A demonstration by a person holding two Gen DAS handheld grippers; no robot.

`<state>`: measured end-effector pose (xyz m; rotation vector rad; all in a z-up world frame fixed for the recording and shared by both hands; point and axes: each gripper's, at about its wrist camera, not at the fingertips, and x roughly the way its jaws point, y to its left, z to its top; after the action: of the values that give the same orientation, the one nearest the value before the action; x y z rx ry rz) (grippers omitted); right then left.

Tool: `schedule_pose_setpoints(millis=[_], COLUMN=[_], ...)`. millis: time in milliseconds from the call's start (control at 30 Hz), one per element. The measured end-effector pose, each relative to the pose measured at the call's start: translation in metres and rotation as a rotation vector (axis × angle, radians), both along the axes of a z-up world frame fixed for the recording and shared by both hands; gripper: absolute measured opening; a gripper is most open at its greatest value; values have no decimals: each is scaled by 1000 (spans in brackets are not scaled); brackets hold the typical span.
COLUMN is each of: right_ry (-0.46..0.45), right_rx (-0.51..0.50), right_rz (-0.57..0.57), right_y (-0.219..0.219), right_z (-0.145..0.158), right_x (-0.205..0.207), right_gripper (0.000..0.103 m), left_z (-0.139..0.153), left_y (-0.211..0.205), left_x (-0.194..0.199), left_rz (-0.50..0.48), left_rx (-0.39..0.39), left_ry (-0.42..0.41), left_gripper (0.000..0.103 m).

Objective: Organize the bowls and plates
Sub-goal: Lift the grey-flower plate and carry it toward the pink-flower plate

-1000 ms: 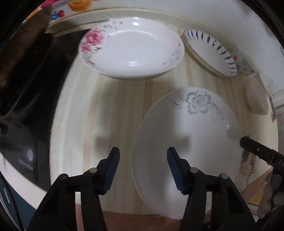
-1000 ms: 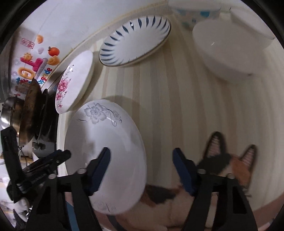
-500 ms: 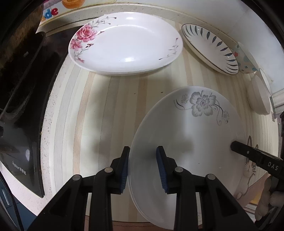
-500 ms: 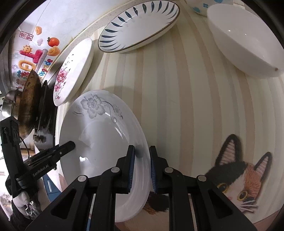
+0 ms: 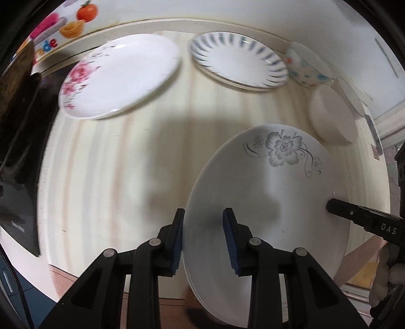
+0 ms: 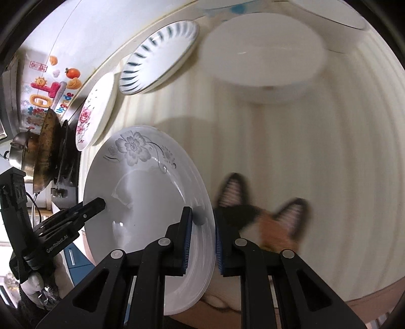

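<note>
A white plate with a grey flower (image 5: pixel 273 192) is held off the striped counter by both grippers. My left gripper (image 5: pixel 203 238) is shut on its left rim. My right gripper (image 6: pixel 202 232) is shut on its right rim (image 6: pixel 200 202). The same plate fills the left of the right wrist view (image 6: pixel 141 192). A pink-flower plate (image 5: pixel 119 78), a blue-striped plate (image 5: pixel 238 63), a dotted bowl (image 5: pixel 306 68) and a plain white bowl (image 5: pixel 331 119) sit at the back of the counter.
A dark stovetop (image 5: pixel 17 141) with a wok (image 6: pixel 46 149) borders the counter on the left. A cat-face mat (image 6: pixel 263 222) lies near the counter's front edge. A wall with fruit stickers (image 5: pixel 73 22) rises behind.
Both grippers closed on the grey-flower plate's opposite rims and lifted it; the views rose and tilted back, bringing the back plates and bowls more into sight.
</note>
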<state>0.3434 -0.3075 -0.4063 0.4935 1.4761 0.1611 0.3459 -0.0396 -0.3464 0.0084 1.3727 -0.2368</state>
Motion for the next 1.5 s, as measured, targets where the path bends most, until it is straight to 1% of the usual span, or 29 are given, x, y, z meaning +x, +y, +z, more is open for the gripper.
schedule_pose_setpoints(millis=[300,533,700,833,967,1067,1100,1133,1167,1233,1267,1300,1333,1367,1433,1500], right_ry=[12,13,5,-6,11,17,12,2,-18,-64,-92,-129,-148,-159,-172,-182], right_rx=[-28,-45,-36,-39,-23,-36,-48,-58,-69,-75,-71,-61,-51,-36,7,41], right_rz=[-54,-80,-90,-77,-77,-112,-128,-135,-139,-124,-97,-51,-14,17,86,148], right_y=[-82,-123,-140,-142,-145,-153,-157,-153,-152,-142,-132,-113,-96,-79,-37,16], right_z=[-2,-9,-14,-14,-13,0,13,23,39,71,85,102,112,118,122,114], right_x=[-29,-38,-41,-41,-41,-43,-44,-43,-41,-37,-32,-22,-11,1,35,85], right_gripper=[18,18,19,19,19,21,24,28,32,50,53,57,61,61,61,61], left_z=[-11,-23,-25,-22,-19,6,18,28,40,65,71,76,80,81,74,61], left_y=[-62,-98,-105,-107,-115,-100,-90,-81,-69,-35,-22,-2,14,27,61,88], left_x=[-15,-24,-32,-34,-39,-42,-41,-40,-38,-30,-25,-19,-12,-4,19,38], left_rz=[-53,-68,-67,-58,-38,8,32,57,89,165,193,227,255,278,329,373], left_rx=[-10,-4,25,49,57,31,9,-4,-9,-30,-27,-19,-12,-1,24,44], left_ry=[21,32,24,6,-7,-23,-36,-53,-74,-121,-140,-164,-181,-189,-183,-165], left_gripper=[27,27,27,28,28,28,28,28,30,38,41,47,50,50,50,50])
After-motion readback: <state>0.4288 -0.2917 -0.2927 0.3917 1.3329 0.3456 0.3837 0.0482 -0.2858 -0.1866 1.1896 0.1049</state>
